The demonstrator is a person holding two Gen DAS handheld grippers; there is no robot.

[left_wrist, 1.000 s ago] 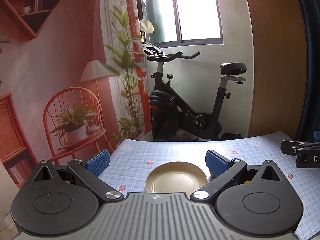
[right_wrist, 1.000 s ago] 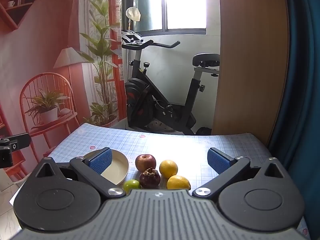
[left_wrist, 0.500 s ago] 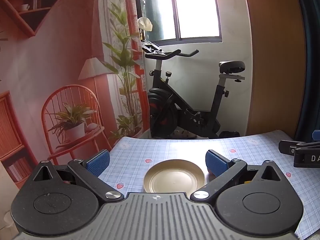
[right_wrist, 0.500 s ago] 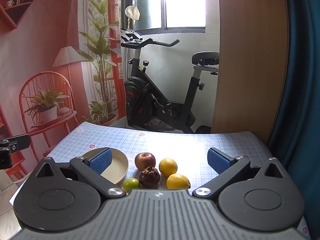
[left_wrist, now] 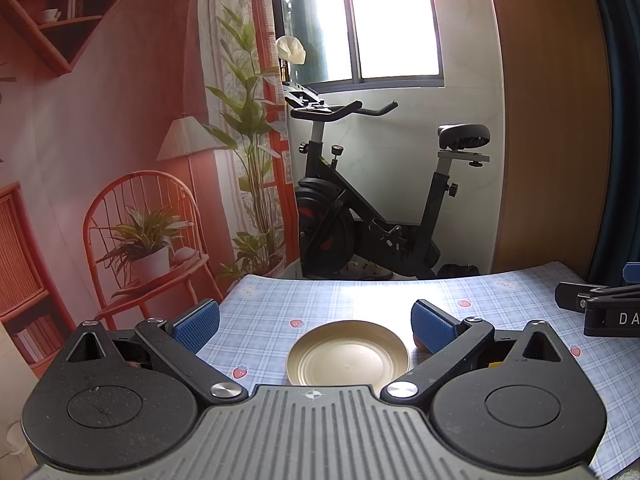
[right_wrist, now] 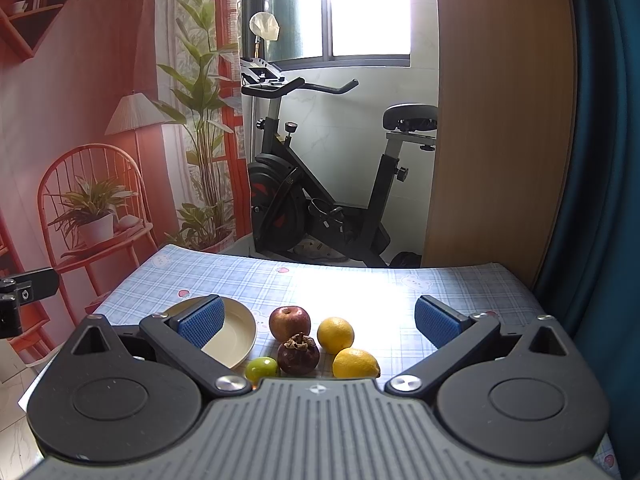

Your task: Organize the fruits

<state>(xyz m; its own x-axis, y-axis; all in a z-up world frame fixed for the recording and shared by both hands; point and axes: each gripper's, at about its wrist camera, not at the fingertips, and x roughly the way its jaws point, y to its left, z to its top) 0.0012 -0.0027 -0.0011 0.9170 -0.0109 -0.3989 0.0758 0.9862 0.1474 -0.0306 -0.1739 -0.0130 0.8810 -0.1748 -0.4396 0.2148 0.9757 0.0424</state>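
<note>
Both wrist views face the plate [left_wrist: 347, 354], window-ward

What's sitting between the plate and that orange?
The red apple sits between the plate and the orange, on the checked cloth. The right wrist view shows it.

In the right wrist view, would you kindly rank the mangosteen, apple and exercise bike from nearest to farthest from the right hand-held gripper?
1. Mangosteen, centre, just ahead of the right hand-held gripper.
2. Apple, directly behind it.
3. Exercise bike, on the floor beyond the table.
</note>
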